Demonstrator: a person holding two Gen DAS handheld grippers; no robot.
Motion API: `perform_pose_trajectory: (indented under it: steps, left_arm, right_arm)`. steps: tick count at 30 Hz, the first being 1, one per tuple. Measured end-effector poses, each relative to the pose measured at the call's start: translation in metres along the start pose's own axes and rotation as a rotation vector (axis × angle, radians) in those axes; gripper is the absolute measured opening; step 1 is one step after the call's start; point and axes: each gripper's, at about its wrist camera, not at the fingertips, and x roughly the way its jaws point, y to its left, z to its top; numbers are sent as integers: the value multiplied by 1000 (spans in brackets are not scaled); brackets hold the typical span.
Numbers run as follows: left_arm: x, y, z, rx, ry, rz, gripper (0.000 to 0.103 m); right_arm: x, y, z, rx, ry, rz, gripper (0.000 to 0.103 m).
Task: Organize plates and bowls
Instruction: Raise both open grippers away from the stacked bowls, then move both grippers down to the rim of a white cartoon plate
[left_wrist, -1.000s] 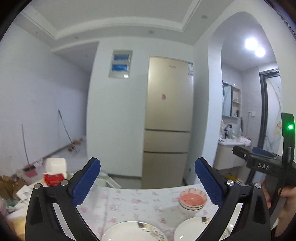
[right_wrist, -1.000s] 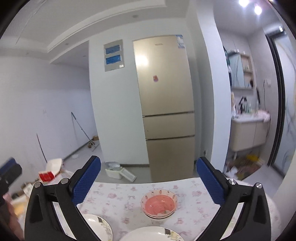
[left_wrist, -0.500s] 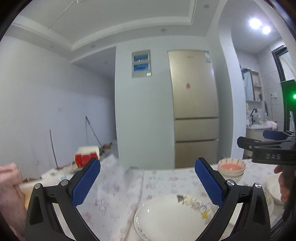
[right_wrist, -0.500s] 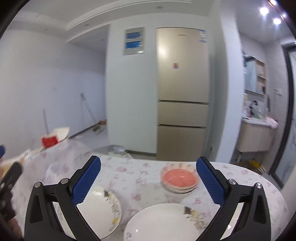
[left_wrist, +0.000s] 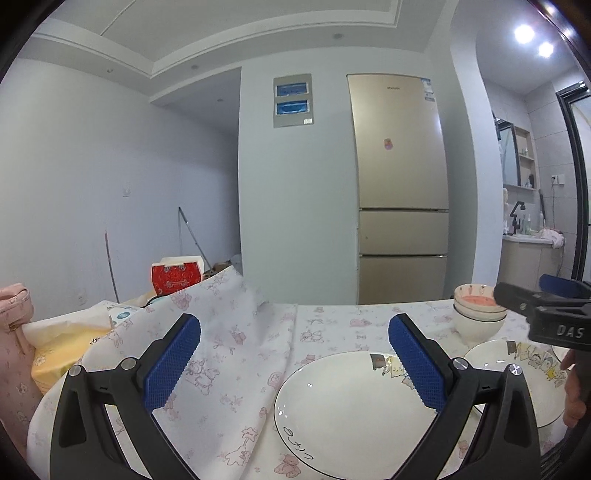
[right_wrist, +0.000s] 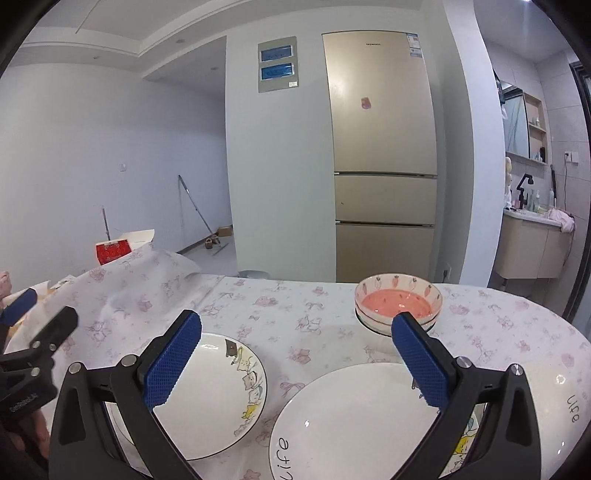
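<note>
Two white plates with cartoon prints lie side by side on the floral tablecloth. In the left wrist view my left gripper (left_wrist: 295, 363) hangs open over the left plate (left_wrist: 351, 406), holding nothing. My right gripper (right_wrist: 295, 360) is open and empty above the gap between that plate (right_wrist: 210, 395) and the right plate (right_wrist: 354, 417), which is lettered "Life". Behind them stands a stack of bowls (right_wrist: 398, 302), the top one pink inside, also visible as the bowl stack (left_wrist: 478, 317) in the left view. A further white plate rim (right_wrist: 554, 384) shows at the far right.
The tablecloth (left_wrist: 236, 332) is bunched up over things at the table's left. A red box (left_wrist: 176, 278) and a yellow bag (left_wrist: 62, 347) sit there, beside a pink sleeve (left_wrist: 14, 332). The table's rounded edge (right_wrist: 576, 332) is at right. A gold fridge (right_wrist: 380, 155) stands behind.
Both grippers have come down and tilted toward the table, so the plates now fill the lower views. The left one has swung left. Both stay open and empty.
</note>
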Motion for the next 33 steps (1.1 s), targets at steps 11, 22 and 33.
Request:
perform_pose_trajectory:
  steps: [11, 22, 33]
  left_arm:
    - [6, 12, -1, -58, 59, 13, 103]
    - [25, 24, 0, -118, 145, -50, 103]
    - [94, 52, 39, -301, 354, -20, 103]
  right_arm:
    - [-2, 3, -3, -1, -15, 35, 103]
    - [0, 8, -3, 17, 16, 75, 103]
    - [30, 5, 64, 156, 128, 133, 103]
